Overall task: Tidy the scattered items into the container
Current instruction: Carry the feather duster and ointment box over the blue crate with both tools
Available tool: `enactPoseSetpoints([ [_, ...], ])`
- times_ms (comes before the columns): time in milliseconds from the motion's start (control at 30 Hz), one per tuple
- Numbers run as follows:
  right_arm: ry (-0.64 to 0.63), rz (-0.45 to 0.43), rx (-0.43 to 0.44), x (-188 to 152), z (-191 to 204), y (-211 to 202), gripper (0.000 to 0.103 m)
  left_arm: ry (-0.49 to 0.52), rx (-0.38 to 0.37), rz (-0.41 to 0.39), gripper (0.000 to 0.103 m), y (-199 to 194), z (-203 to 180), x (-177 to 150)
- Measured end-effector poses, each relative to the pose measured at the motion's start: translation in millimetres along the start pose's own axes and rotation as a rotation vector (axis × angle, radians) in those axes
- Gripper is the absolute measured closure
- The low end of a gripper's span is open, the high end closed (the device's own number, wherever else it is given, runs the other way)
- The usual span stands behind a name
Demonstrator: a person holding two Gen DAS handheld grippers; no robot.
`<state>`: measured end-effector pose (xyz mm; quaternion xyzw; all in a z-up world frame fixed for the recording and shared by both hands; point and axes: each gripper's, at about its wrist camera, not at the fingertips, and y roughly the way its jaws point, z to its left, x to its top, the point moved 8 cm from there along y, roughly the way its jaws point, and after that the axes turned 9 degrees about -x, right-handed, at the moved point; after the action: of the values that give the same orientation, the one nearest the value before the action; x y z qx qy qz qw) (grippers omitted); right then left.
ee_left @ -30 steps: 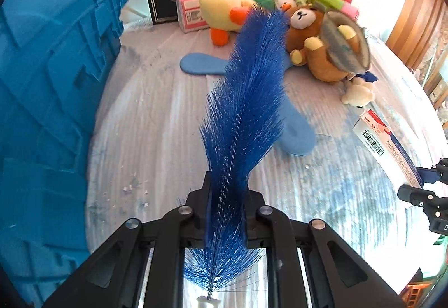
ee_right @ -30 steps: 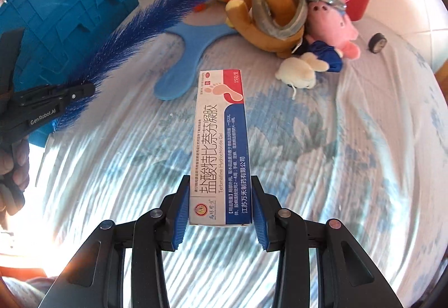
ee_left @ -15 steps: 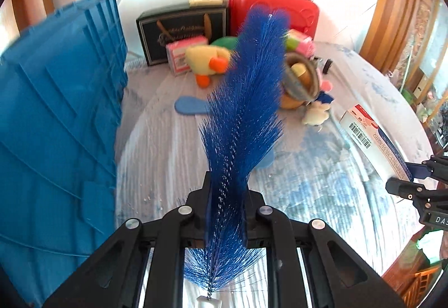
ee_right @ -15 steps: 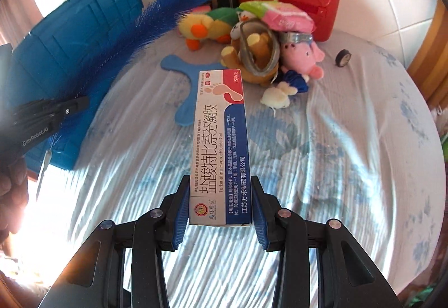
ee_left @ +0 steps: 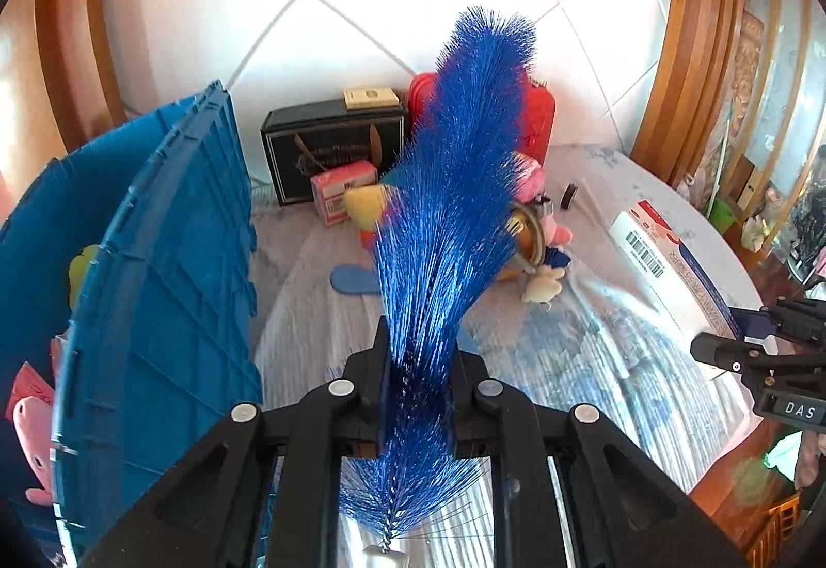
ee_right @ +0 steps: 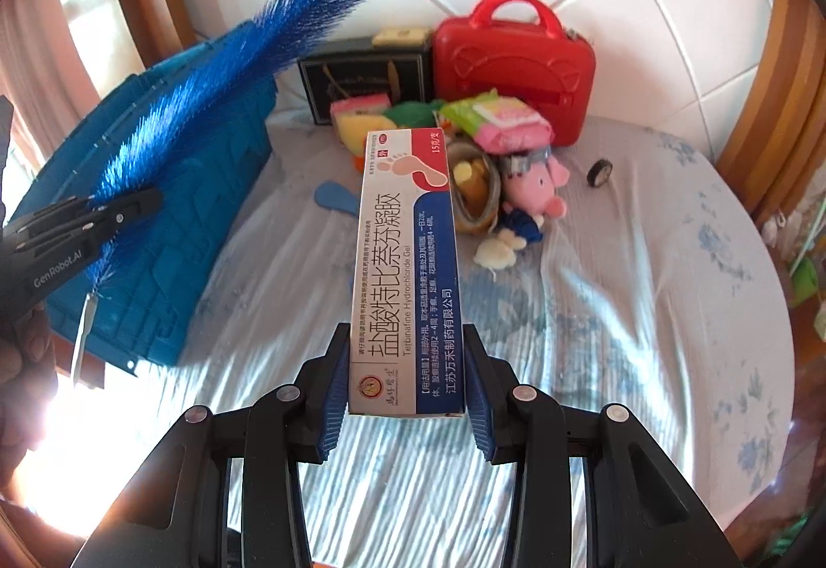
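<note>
My left gripper [ee_left: 417, 361] is shut on a long blue bristle brush [ee_left: 454, 186] that stands up and away from the jaws, high above the table. From the right wrist view the same brush [ee_right: 227, 88] slants over the blue crate [ee_right: 170, 217], held by the left gripper [ee_right: 139, 201]. My right gripper [ee_right: 405, 377] is shut on a white, red and blue ointment box [ee_right: 408, 258], lifted well above the cloth. The box [ee_left: 671, 268] and the right gripper [ee_left: 723, 341] show at the right edge of the left wrist view. The blue crate [ee_left: 170, 289] stands at the left with pink and yellow items inside.
A pile of plush toys [ee_right: 531, 186], a yellow duck [ee_left: 369, 206], a pink packet [ee_right: 506, 124] and a flat blue paddle [ee_right: 335, 196] lie at the back of the table [ee_right: 645, 310]. Behind them stand a red case [ee_right: 516, 62] and black box [ee_right: 361, 72]. A small wheel [ee_right: 599, 168] lies apart.
Both grippers have risen well above the table with the brush and the box still held. More of the crate's open top, the tiled wall and the table's edges have come into view.
</note>
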<state>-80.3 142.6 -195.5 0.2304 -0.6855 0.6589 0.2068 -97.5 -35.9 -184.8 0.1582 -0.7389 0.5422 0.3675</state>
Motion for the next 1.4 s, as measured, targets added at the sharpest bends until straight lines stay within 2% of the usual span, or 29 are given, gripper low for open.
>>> enactPoseSetpoints([
  [233,-0.023,-0.072,0.019,30,25,-35,0.064,-0.011,-0.003,-0.070,0.088,-51,13,20],
  [500,-0.069,-0.141,0.058,62,70,-62,0.064,-0.033,0.028,-0.147,0.088,-99,44,36],
  [667,-0.118,-0.183,0.093,82,110,-75,0.064,-0.072,0.064,-0.180,0.088,-128,75,41],
  [1067,-0.221,-0.253,0.194,118,219,-95,0.064,-0.170,0.182,-0.245,0.088,-187,180,40],
  [1400,-0.250,-0.276,0.232,137,295,-95,0.064,-0.176,0.206,-0.261,0.088,-209,239,39],
])
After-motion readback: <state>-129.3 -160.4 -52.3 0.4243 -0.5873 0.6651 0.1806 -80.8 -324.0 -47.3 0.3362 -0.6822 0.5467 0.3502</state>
